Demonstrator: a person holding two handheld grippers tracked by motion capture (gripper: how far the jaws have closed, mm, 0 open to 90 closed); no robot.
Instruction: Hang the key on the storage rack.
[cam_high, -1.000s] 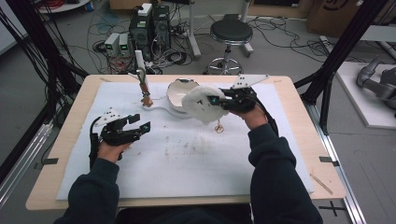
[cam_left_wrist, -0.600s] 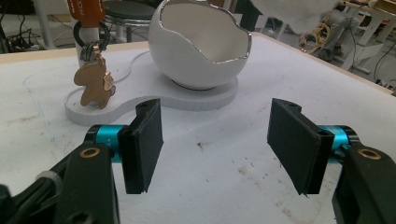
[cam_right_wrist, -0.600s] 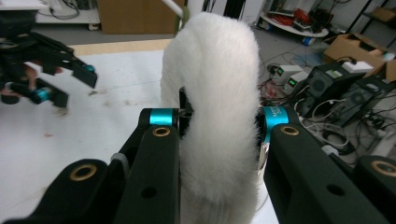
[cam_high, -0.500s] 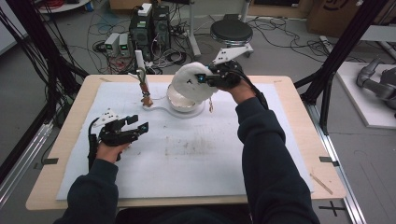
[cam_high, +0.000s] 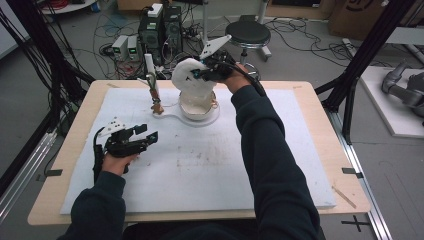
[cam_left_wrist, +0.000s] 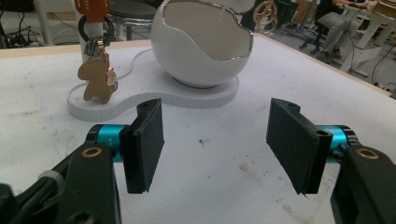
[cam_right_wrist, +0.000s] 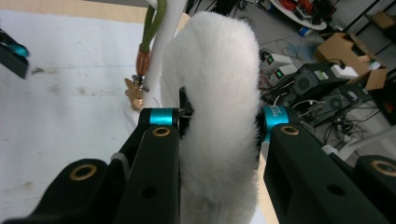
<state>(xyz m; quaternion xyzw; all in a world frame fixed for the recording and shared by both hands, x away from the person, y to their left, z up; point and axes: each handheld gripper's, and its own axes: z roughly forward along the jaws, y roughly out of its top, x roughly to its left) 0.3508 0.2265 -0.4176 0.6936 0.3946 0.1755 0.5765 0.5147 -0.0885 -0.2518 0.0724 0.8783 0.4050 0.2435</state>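
On the counter (cam_high: 310, 150) we park our left hand-held gripper (cam_high: 131, 140), jaws wide and empty, facing the egg-shaped bowl (cam_left_wrist: 201, 44) on its white base (cam_left_wrist: 154, 95). Our right hand-held gripper (cam_high: 212, 72) pinches the fluffy white plush (cam_right_wrist: 219, 116) above that bowl, probably to drop it in. The left gripper view reveals the bowl's jagged rim; the right gripper view shows the squeezed fur.

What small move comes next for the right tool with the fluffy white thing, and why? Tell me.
Probably lower it. The right tool is shut on the fluffy white thing and holds it just above the open egg-shaped bowl, which looks like its destination.
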